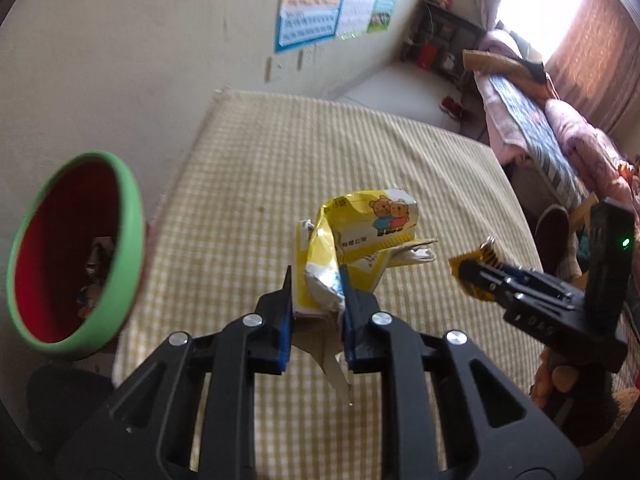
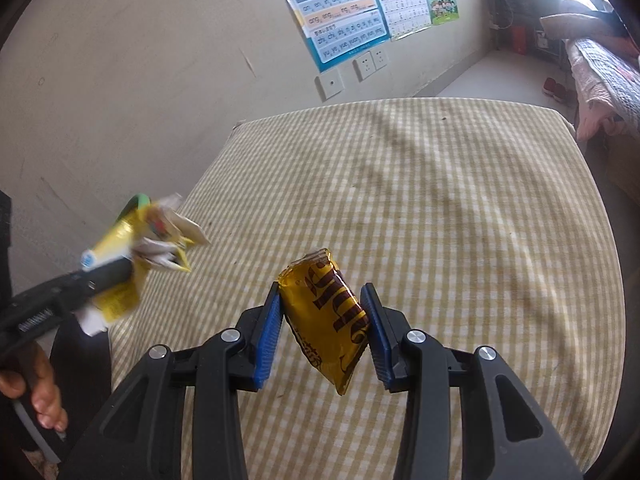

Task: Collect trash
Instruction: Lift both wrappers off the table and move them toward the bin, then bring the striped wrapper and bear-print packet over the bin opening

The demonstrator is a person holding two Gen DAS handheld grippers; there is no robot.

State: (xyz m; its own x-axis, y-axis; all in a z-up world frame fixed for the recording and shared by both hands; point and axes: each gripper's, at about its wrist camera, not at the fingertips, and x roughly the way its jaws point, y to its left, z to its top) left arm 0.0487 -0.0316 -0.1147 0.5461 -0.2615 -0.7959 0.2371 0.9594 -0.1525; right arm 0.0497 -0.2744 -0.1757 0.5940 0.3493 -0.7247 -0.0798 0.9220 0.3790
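My left gripper (image 1: 316, 280) is shut on a crumpled yellow and white carton (image 1: 360, 236) with cartoon bears, held above the checked tablecloth (image 1: 280, 168). The carton also shows blurred in the right wrist view (image 2: 148, 240). My right gripper (image 2: 322, 292) is shut on a gold snack wrapper (image 2: 328, 320) with brown lettering, held above the table. It shows in the left wrist view (image 1: 476, 276) to the right of the carton. A green bin with a red inside (image 1: 76, 248) stands at the table's left edge, with some trash inside.
The table stands against a beige wall with posters (image 2: 340, 12) and sockets (image 2: 368, 64). A bed with pink bedding (image 1: 552, 120) lies to the right, and a dark shelf (image 1: 440, 40) stands in the far corner.
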